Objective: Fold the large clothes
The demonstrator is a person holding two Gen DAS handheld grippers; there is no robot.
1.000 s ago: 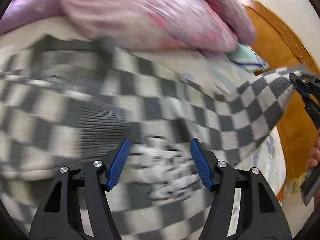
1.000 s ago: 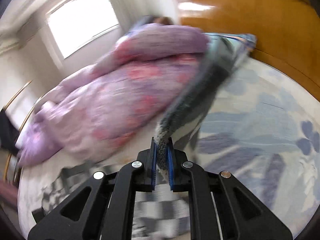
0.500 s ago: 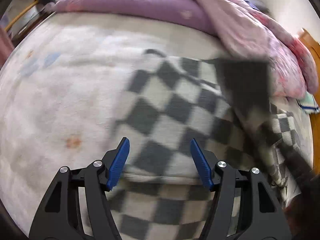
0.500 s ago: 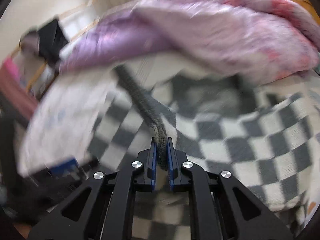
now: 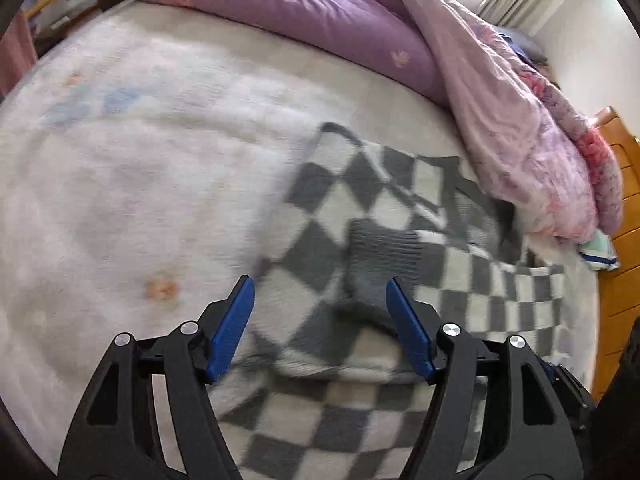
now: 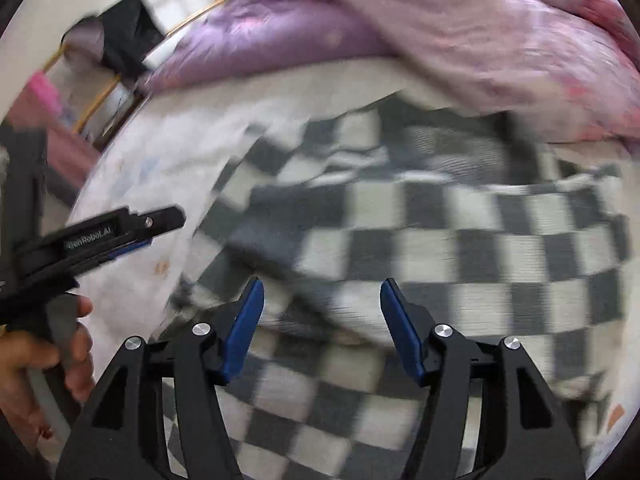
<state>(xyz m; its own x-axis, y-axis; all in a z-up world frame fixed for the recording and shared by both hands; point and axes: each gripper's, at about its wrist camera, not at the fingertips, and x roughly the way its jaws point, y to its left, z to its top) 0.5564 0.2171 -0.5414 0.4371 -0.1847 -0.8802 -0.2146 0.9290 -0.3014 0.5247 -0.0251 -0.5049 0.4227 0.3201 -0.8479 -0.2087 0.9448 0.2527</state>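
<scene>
A grey-and-white checkered knit garment (image 5: 384,216) lies spread on the white bed, with a folded grey cuff (image 5: 380,256) on top; it fills the right wrist view (image 6: 440,248). My left gripper (image 5: 320,320) is open and empty just above its near left edge. My right gripper (image 6: 320,320) is open and empty above the garment. The left gripper also shows in the right wrist view (image 6: 120,232), held by a hand at the garment's left edge.
A purple-pink quilt (image 5: 460,64) is piled along the far side of the bed (image 5: 120,160). A wooden headboard (image 5: 624,240) stands at the right. A folded teal cloth (image 5: 598,250) lies beside it. A rack with dark clothes (image 6: 116,40) stands beyond the bed's left end.
My right gripper swung the garment's sleeve over onto the body and let it go; its jaws are now open. My left gripper stayed open and moved left over the garment.
</scene>
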